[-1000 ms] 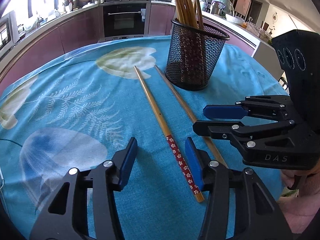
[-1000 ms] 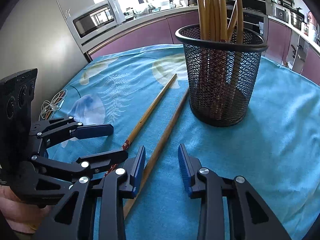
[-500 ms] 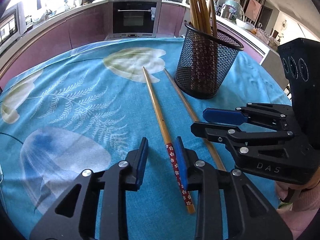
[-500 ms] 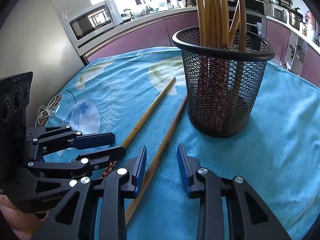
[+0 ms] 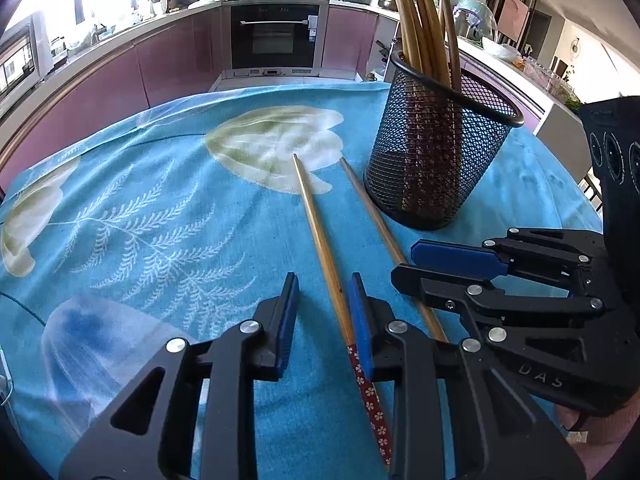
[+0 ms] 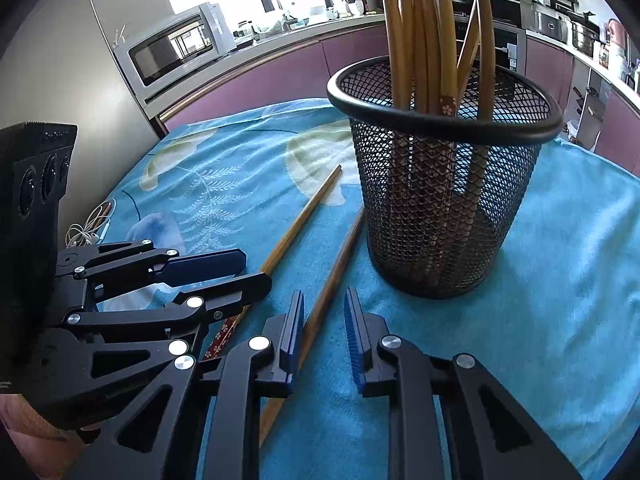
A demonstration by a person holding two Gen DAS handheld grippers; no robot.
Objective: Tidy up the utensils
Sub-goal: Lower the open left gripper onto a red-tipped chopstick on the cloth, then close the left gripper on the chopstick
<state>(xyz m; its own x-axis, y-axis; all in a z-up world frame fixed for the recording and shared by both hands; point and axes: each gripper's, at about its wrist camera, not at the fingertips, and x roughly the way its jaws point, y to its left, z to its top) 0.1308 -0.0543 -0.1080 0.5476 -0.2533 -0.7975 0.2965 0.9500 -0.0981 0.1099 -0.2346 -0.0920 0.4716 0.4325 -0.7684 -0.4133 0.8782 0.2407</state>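
Two chopsticks lie side by side on the blue tablecloth [image 5: 160, 208]. The one with a red floral end [image 5: 320, 232] [image 6: 296, 224] runs between the jaws of my left gripper [image 5: 322, 292] [image 6: 256, 270], resting against the right pad only. Those jaws are closing, with a gap still showing on the left. The plain chopstick [image 5: 368, 208] [image 6: 336, 264] passes between the jaws of my right gripper [image 6: 324, 300] [image 5: 404, 260], close to its left pad. These jaws are closing too and do not pinch it. A black mesh holder [image 5: 436, 160] [image 6: 440, 208] with several chopsticks stands just beyond.
A white cable [image 6: 88, 228] lies at the table's left edge. Behind the table run purple kitchen cabinets, with an oven [image 5: 276, 36] and a microwave [image 6: 176, 48]. The two grippers sit close together, side by side.
Both grippers' jaws have narrowed around their chopsticks. My left gripper has slid forward along the floral chopstick, and the holder now looks nearer.
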